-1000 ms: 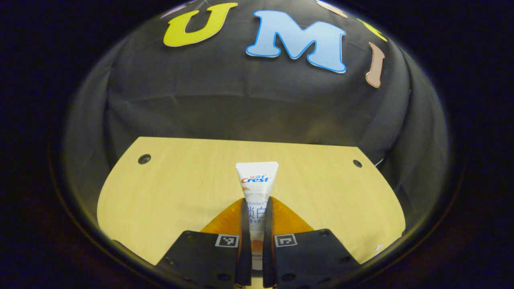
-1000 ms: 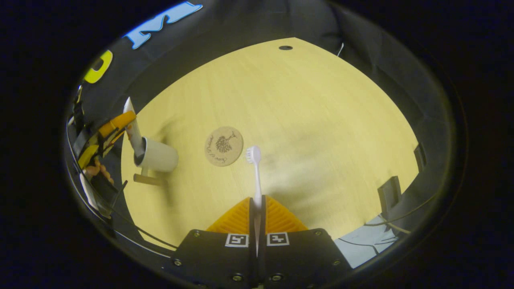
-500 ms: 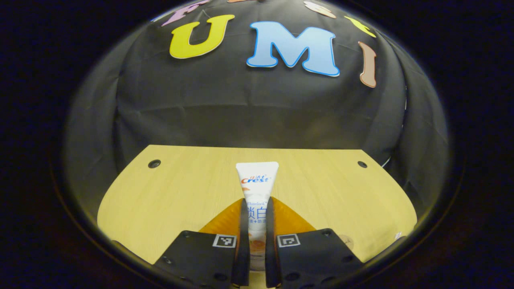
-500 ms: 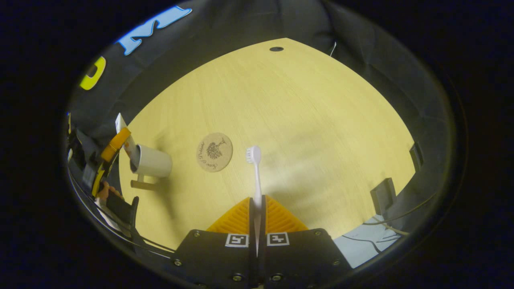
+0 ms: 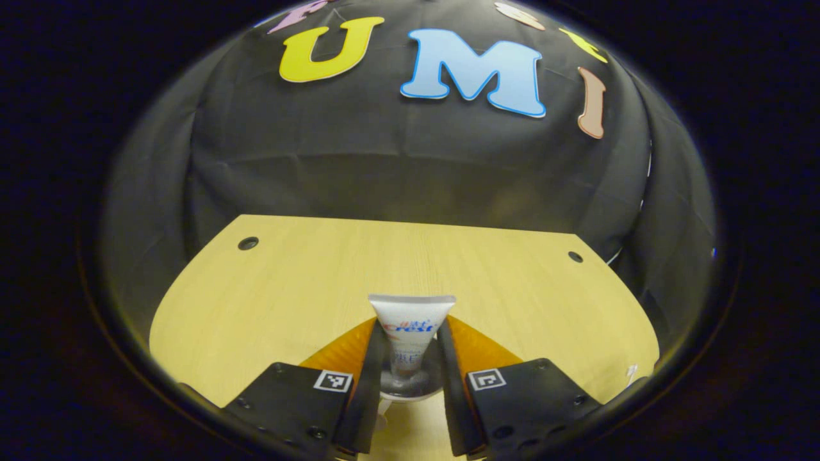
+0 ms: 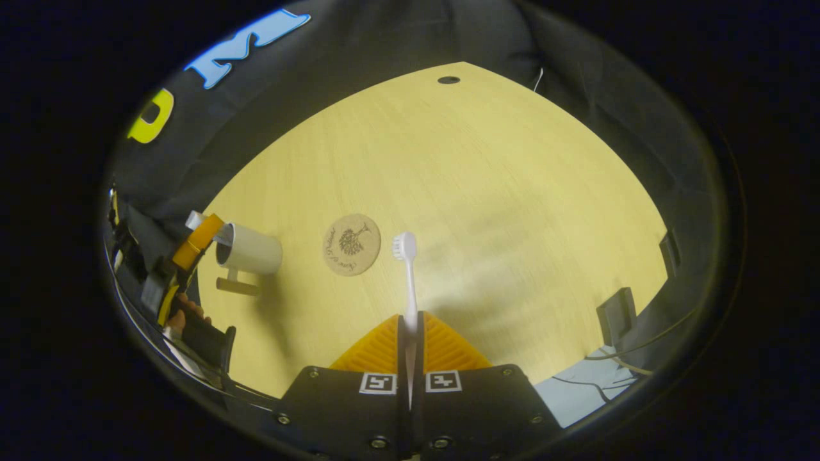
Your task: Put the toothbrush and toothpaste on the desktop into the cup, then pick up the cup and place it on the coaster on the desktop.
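Note:
The white toothpaste tube (image 5: 411, 326) stands with its lower end inside the white cup (image 5: 410, 392), flat end up. My left gripper (image 5: 412, 328) is open around it, orange fingers (image 5: 349, 349) apart from the tube's sides. In the right gripper view, the cup (image 6: 251, 251) stands at the table's left, the tube's end (image 6: 193, 220) sticking out beside the left gripper (image 6: 195, 235). The round wooden coaster (image 6: 351, 244) lies just right of the cup. My right gripper (image 6: 410, 318) is shut on the white toothbrush (image 6: 409, 275), bristle head forward, above the table near the coaster.
The light wooden table (image 6: 487, 166) has small round holes (image 5: 248, 243) near its far corners. A hand (image 6: 187, 308) holds the left gripper at the table's left edge. A dark box (image 6: 616, 312) and cables (image 6: 615, 358) sit beyond the right edge.
My left gripper has opened and the toothpaste tube has dropped lower into the cup. My right gripper still holds the toothbrush, almost unmoved.

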The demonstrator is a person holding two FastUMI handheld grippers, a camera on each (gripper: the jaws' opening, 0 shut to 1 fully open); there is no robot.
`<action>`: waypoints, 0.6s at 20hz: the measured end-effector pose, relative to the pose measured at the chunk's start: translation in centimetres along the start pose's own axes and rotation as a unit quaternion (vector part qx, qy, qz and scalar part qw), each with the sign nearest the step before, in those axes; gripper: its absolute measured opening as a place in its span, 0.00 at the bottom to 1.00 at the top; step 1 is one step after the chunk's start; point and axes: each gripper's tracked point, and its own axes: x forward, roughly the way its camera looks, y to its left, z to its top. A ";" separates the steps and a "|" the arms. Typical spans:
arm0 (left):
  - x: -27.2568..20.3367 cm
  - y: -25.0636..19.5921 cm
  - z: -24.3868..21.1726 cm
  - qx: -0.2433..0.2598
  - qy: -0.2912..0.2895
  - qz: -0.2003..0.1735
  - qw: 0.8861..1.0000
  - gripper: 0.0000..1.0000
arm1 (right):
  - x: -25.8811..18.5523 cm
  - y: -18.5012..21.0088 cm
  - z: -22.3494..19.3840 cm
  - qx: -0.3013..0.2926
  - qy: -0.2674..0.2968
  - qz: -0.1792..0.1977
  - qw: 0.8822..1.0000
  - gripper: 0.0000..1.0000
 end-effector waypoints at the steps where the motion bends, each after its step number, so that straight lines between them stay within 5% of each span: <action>1: -0.4 0.1 -0.1 0.003 0.003 0.000 1.000 0.52 | 0.0 0.1 0.1 0.000 -0.001 0.003 1.000 0.02; 2: -0.4 -0.3 -0.3 0.003 0.004 -0.003 1.000 0.51 | -0.1 0.4 0.3 -0.001 -0.002 0.007 1.000 0.02; 5: -1.3 0.0 -0.4 0.004 0.005 -0.003 1.000 0.75 | 0.0 1.7 1.3 -0.006 -0.011 0.019 1.000 0.02; 12: -4.5 1.2 -1.1 -0.003 0.013 0.000 1.000 0.75 | -0.4 7.7 6.5 -0.016 -0.051 0.063 0.997 0.02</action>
